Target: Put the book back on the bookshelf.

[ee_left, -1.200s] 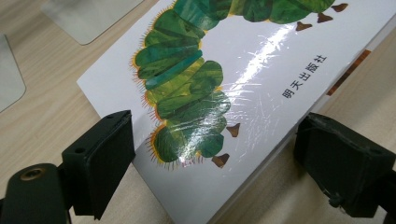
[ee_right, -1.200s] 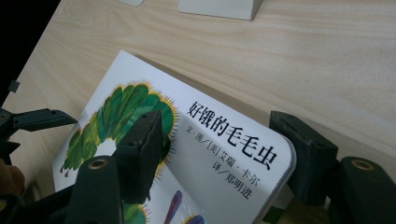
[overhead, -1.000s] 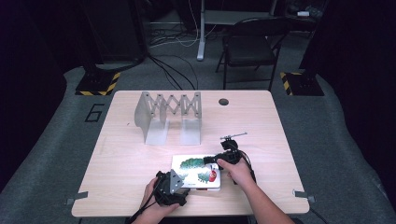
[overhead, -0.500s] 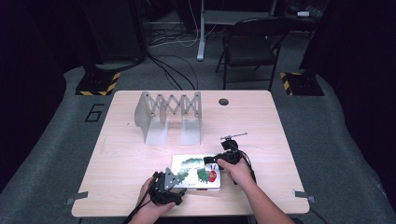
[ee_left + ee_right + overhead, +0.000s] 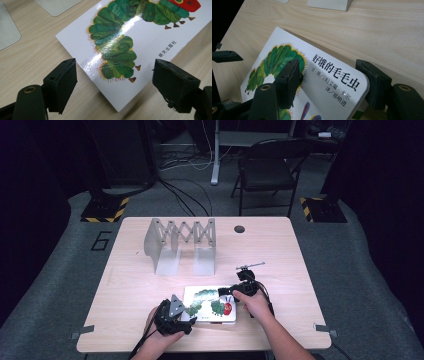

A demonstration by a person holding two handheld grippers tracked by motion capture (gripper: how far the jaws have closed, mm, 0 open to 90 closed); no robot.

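Evidently the right claw [image 5: 329,82] pinches the book's [image 5: 287,62] corner, tilting its cover off the worktop [image 5: 135,290], while the left claw [image 5: 115,85] waits spread at the opposite corner, probably to steady it.

The book's cover [image 5: 329,82] reads "好饿的毛毛虫" and "明天出版社"; a "6" [image 5: 101,240] marks the floor.

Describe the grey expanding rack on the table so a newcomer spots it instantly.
On the wooden table, look at the far left part, beyond the caterpillar picture book lying near the person's hands. The rack stands upright there, apart from the book. It is the only grey metal piece: plates on flat feet, joined by a zigzag scissor lattice.
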